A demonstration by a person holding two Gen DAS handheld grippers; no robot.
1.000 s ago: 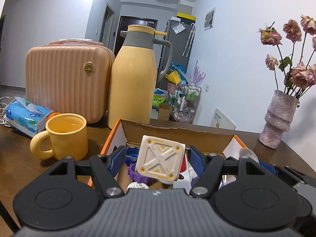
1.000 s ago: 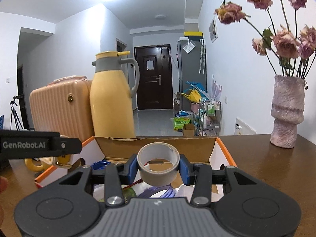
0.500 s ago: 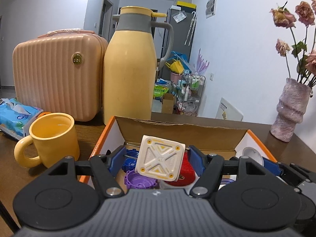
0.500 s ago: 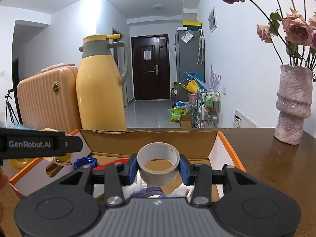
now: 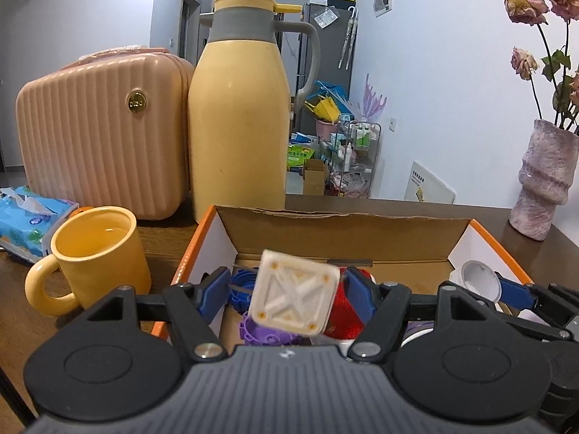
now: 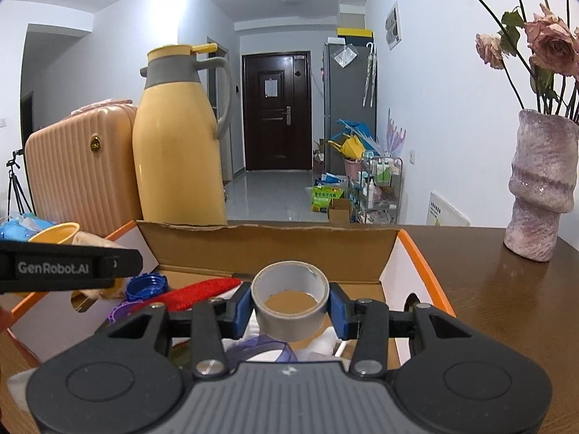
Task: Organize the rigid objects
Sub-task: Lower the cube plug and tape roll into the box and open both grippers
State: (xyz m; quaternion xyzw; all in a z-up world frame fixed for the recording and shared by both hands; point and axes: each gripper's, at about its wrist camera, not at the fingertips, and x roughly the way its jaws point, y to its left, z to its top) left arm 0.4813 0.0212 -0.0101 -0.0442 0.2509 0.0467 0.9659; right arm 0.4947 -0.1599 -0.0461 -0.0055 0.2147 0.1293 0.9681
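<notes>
An open cardboard box [image 5: 325,224] with orange edges holds several small items: a blue cap [image 6: 146,285], a red bristly piece [image 6: 202,291] and a purple ring [image 5: 264,332]. My left gripper [image 5: 286,289] hangs over the box's left half with its jaws opening. A white square plastic piece [image 5: 295,298] sits blurred and tilted between them, with a gap to the left pad. My right gripper [image 6: 289,305] is over the box's right half, shut on a grey tape roll [image 6: 289,325]. The left gripper's side [image 6: 65,267] shows at the left of the right wrist view.
On the brown table [image 6: 488,307], a yellow mug [image 5: 97,253] stands just left of the box. Behind it are a blue tissue pack [image 5: 25,213], a ribbed pink case [image 5: 101,133] and a tall yellow thermos jug [image 5: 239,115]. A pink vase [image 5: 542,188] of dried roses stands at the right.
Both grippers moved forward and slightly down over the box. The left jaws have widened, and the white square piece has come loose from the pads and sunk. The tape roll stays gripped.
</notes>
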